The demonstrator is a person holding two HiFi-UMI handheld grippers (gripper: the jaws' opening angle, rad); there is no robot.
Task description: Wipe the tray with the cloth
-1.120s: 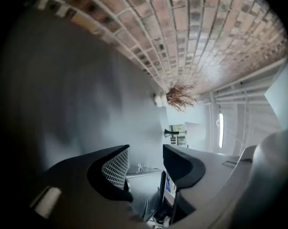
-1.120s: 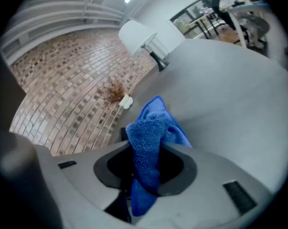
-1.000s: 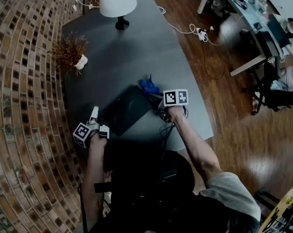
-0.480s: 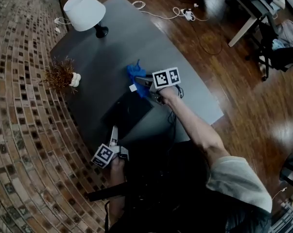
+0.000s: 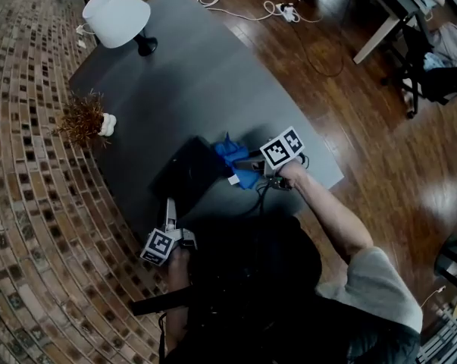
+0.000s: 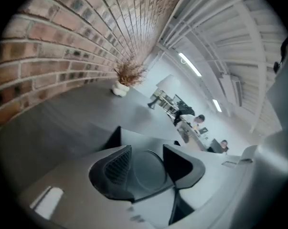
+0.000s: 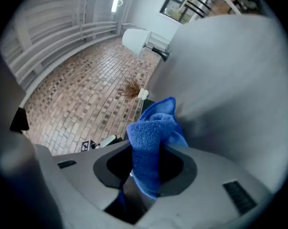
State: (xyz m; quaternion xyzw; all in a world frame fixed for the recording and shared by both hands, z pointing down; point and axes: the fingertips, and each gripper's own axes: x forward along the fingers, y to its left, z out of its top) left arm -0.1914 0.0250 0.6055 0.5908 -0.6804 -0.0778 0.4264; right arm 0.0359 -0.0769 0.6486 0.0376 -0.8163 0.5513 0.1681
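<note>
The black tray [image 5: 184, 173] lies on the grey table [image 5: 198, 74] near its front edge. My right gripper [image 5: 242, 170] is shut on the blue cloth [image 5: 233, 156], which bunches at the tray's right edge. In the right gripper view the cloth [image 7: 154, 128] stands up out of the jaws of my right gripper [image 7: 146, 168], pinched between them. My left gripper [image 5: 170, 209] sits at the tray's near left corner, pointing away from me. Its jaws are opening, and in the left gripper view my left gripper [image 6: 146, 162] has nothing between them.
A white lamp [image 5: 117, 17] stands at the table's far corner and a small dried plant [image 5: 84, 120] in a white pot by the brick wall. Cables [image 5: 251, 14] trail over the wooden floor. Desks and chairs [image 5: 410, 21] stand at the far right.
My right gripper has carried the cloth from the tray's far corner toward me along its right side. The left gripper stays by the tray's near left corner.
</note>
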